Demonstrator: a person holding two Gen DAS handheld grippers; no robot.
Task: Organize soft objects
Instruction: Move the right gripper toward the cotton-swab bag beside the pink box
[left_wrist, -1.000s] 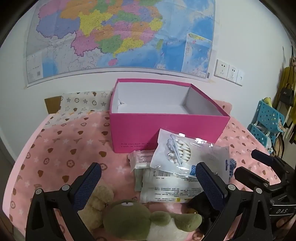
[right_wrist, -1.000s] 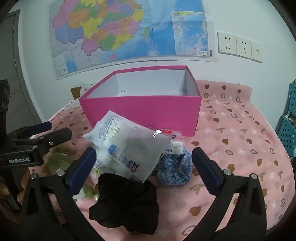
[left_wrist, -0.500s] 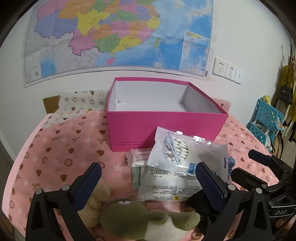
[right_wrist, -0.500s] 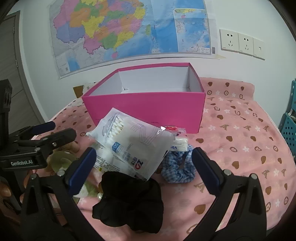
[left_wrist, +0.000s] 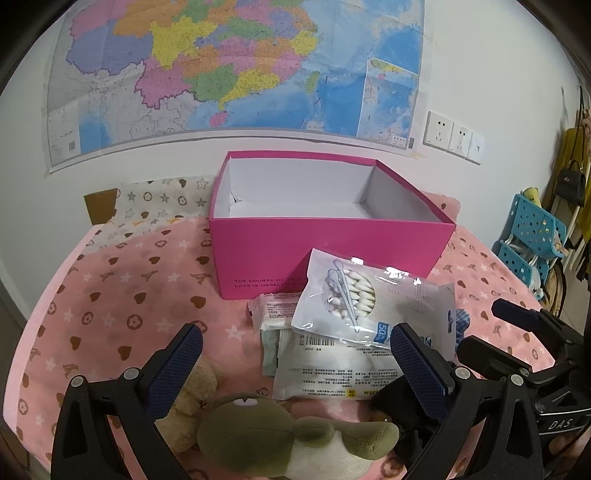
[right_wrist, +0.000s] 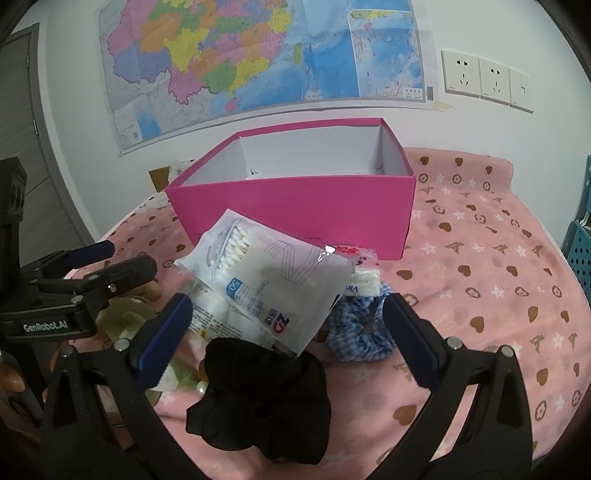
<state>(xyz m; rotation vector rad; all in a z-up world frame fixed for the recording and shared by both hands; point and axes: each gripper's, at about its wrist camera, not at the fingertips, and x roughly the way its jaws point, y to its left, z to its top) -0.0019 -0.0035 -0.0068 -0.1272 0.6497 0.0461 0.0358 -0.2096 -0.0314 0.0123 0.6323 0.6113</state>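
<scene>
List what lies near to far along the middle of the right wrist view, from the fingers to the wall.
Black fabric scrunchie → clear plastic bag of cotton swabs → open pink cardboard box → colourful wall map.

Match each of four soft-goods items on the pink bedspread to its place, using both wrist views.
Things:
1. green plush frog
2. black fabric scrunchie
3. blue gingham scrunchie
4. clear bag of cotton swabs

Places:
A. beside the right gripper's right finger
B. on top of the flat white packets
C. between the left gripper's open fingers
D. between the right gripper's open fingers

Pairs: 1-C, 2-D, 3-A, 4-B
</scene>
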